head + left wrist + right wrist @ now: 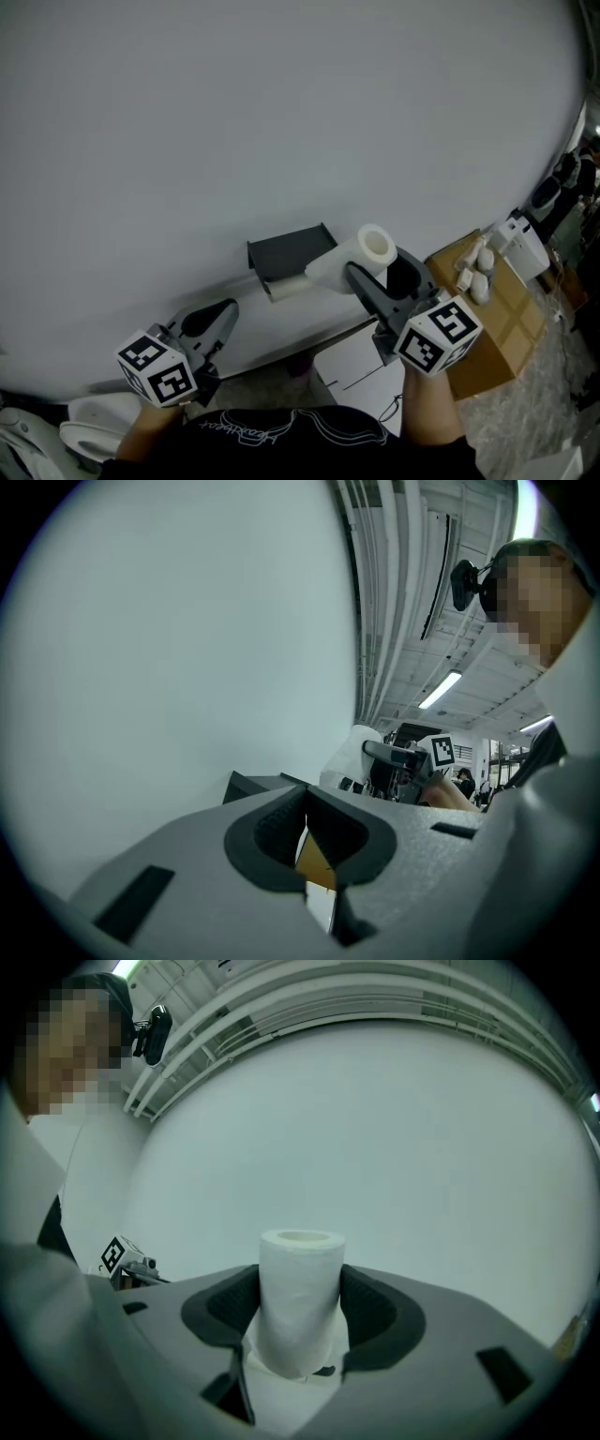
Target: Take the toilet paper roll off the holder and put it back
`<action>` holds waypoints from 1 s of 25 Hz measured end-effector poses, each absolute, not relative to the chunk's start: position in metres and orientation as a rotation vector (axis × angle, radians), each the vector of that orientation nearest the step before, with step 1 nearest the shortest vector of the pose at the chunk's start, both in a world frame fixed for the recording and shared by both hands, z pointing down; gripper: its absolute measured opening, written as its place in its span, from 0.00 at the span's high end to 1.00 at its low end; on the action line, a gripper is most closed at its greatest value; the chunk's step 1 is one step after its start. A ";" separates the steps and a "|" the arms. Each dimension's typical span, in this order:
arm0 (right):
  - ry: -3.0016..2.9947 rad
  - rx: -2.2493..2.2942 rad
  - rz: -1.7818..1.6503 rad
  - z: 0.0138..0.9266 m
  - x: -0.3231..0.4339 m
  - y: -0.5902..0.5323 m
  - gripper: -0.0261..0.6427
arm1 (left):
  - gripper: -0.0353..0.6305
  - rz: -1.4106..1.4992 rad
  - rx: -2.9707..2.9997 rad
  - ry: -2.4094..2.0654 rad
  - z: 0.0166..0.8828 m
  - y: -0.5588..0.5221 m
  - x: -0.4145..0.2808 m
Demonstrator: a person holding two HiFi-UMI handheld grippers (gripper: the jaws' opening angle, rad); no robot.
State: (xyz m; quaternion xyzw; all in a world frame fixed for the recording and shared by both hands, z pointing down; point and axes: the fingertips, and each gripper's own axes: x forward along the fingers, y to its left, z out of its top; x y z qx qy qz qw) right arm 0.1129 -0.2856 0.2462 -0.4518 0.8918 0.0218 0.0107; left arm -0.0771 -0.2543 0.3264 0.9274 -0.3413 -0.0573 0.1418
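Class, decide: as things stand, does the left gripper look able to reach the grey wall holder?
Probably yes. The left gripper sits just left of the holder with only bare wall between them; the right gripper holds the roll on the far side.

Steeply down from the head onto wall (281, 94) and holder (286, 255). Level along the jaws from left gripper (208, 323) and right gripper (380, 277), close; wall shared, holder probably too.

Toilet paper roll (364, 253) in right gripper (373, 268), right of holder (281, 251) on wall (281, 112), left gripper (220, 315) lower left
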 end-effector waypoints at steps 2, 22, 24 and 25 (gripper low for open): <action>2.789 -1.431 0.039 0.258 0.117 -0.282 0.56 | 0.94 -0.155 2.672 -0.972 0.330 -0.254 -0.073; 2.857 -1.449 -0.321 0.368 0.114 -0.247 0.56 | 0.94 -0.104 2.645 -0.938 0.351 -0.235 -0.056; 2.861 -1.448 -0.355 0.378 0.113 -0.246 0.56 | 0.94 -0.093 2.641 -0.944 0.356 -0.235 -0.057; 2.862 -1.448 -0.371 0.382 0.113 -0.246 0.56 | 0.94 -0.091 2.635 -0.942 0.358 -0.235 -0.057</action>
